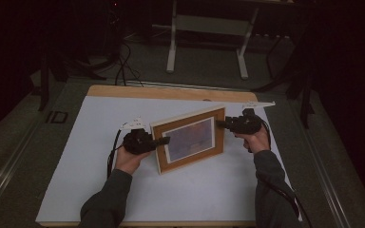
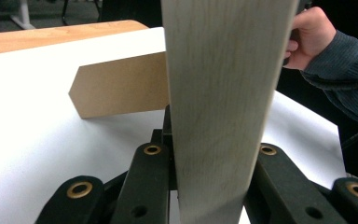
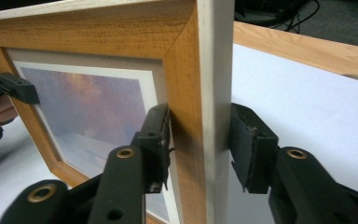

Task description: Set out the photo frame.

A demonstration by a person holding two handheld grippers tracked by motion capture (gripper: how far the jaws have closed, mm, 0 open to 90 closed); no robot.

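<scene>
- Frame (image 1: 190, 139) of pale wood stands upright at the white table (image 1: 100, 180) centre.
- Left gripper (image 1: 164, 140), at nine o'clock of it, pinches its edge.
- Right gripper (image 1: 221, 124), at three o'clock, straddles the other edge, one pad touching, the other just clear.

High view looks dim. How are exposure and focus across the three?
High view: underexposed, surroundings near black, the white table sheet brightest. Left gripper view: the pale wooden picture frame's edge close and soft, sheet near blown out. Right gripper view: evenly lit, frame corner sharp.
</scene>
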